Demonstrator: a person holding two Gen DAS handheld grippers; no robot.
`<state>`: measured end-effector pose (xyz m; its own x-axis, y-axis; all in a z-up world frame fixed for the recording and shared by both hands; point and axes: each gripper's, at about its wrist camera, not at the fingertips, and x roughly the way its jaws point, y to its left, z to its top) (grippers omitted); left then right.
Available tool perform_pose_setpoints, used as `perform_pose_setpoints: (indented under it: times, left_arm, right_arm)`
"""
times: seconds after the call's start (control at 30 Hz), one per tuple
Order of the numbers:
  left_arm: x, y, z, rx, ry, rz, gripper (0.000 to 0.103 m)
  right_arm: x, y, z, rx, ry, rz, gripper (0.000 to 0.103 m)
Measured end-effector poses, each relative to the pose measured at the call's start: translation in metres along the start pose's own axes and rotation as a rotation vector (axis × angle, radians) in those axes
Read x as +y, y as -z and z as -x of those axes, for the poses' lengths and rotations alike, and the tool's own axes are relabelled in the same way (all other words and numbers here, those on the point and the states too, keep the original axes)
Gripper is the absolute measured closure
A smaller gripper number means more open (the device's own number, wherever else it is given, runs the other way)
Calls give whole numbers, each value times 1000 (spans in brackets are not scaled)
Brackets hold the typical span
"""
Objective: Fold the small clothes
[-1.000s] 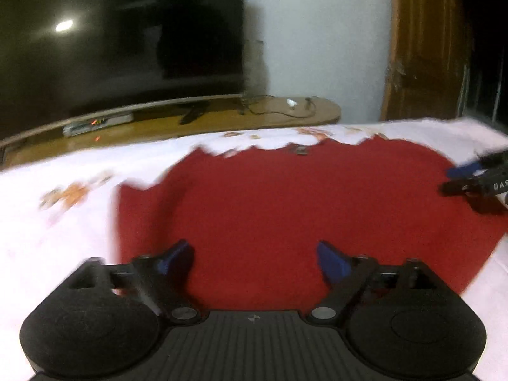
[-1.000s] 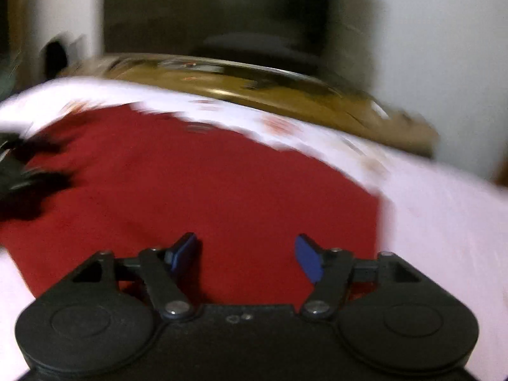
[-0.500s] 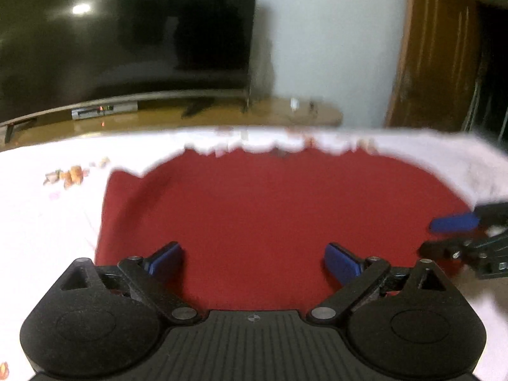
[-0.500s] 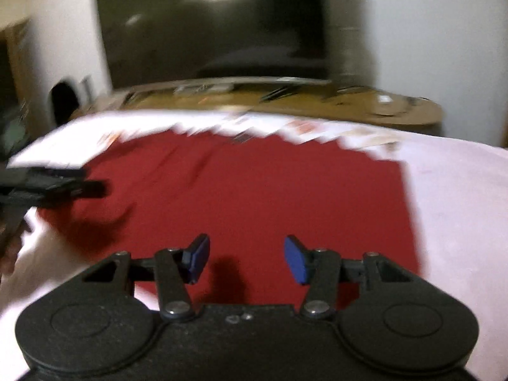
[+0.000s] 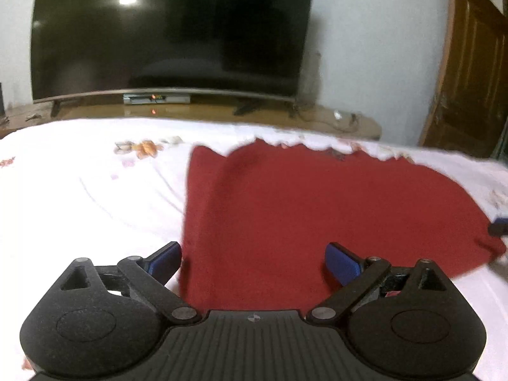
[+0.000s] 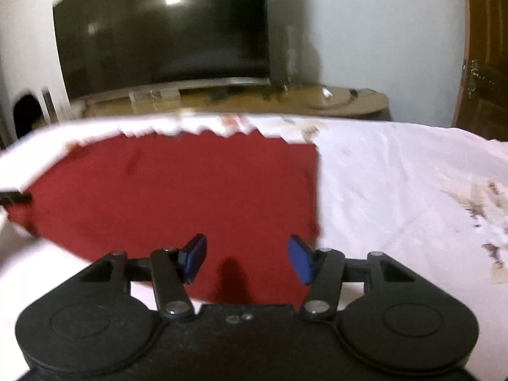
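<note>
Red cloth (image 5: 317,222) spread flat on a white sheet (image 5: 79,206), the sheet bearing scattered orange-brown printed patches; the far edge of the cloth appears jagged through motion blur in both views. Left gripper (image 5: 253,262), seen from its own camera, sits low over the near left part of the cloth with its 2 blue-tipped fingers (image 5: 165,258) spread wide apart and nothing between them; the left finger lies at the left border of the cloth, the right finger over the red fabric. Whether the tips touch the cloth cannot be told. Right gripper (image 6: 246,262), seen from its own camera, sits over the near right part of the cloth, fingers (image 6: 193,258) likewise parted and empty; its right finger lies just beside the right border of the cloth, and a dark shadow falls on the fabric between the 2 tips. In the left view, a dark and blue tip of the right gripper (image 5: 498,225) shows at the right corner of the cloth; in the right view, a dark tip of the left gripper (image 6: 12,197) shows at the left corner. Beyond the far edge of the cloth stands a large dark TV (image 5: 171,31) on a wooden stand (image 5: 317,117), with a small box (image 5: 155,97) beneath the screen; right of the cloth, a brown wooden door (image 5: 473,73) against a white wall (image 5: 374,47)
</note>
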<state>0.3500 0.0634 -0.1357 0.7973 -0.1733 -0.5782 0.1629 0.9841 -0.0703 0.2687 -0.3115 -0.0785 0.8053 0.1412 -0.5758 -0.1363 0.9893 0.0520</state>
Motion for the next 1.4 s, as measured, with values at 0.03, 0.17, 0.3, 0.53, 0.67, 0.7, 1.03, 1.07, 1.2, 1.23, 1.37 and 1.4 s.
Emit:
perform_pose_setpoints:
  times: [0.03, 0.17, 0.3, 0.53, 0.67, 0.7, 1.03, 1.07, 1.2, 1.23, 1.37, 1.4]
  left_arm:
    - [-2, 6, -13, 77, -40, -23, 5]
    - [0, 5, -8, 94, -61, 4, 4]
    - [-4, 5, 9, 89, -99, 15, 4]
    - [-17, 13, 32, 101, -117, 17, 4]
    - [-23, 20, 40, 108, -119, 21, 4]
    - [-25, 21, 41, 108, -119, 21, 4]
    - [-23, 34, 52, 100, 9, 221, 4]
    - [-16, 35, 52, 92, 61, 305, 4]
    - [14, 43, 46, 55, 198, 611, 4]
    - [21, 45, 43, 44, 214, 670, 6]
    - [35, 51, 33, 11, 241, 786, 13]
    - [35, 52, 31, 7, 241, 788, 13]
  right_arm:
    - [5, 2, -2, 1, 1, 8, 47]
    - [11, 25, -23, 77, 60, 32, 46]
    - [11, 18, -3, 54, 57, -42, 47]
    - [2, 27, 15, 41, 30, -105, 47]
    - [-1, 30, 13, 47, 13, -147, 47]
    - [-2, 31, 14, 48, 11, -155, 47]
    - [-15, 42, 23, 59, -14, -279, 47]
    - [-21, 43, 24, 58, -24, -322, 47]
    - [-38, 45, 24, 45, -60, -467, 47]
    - [-45, 45, 22, 41, -76, -527, 47]
    - [-69, 55, 11, 28, -137, -777, 45]
    - [-73, 59, 8, 25, -145, -826, 45]
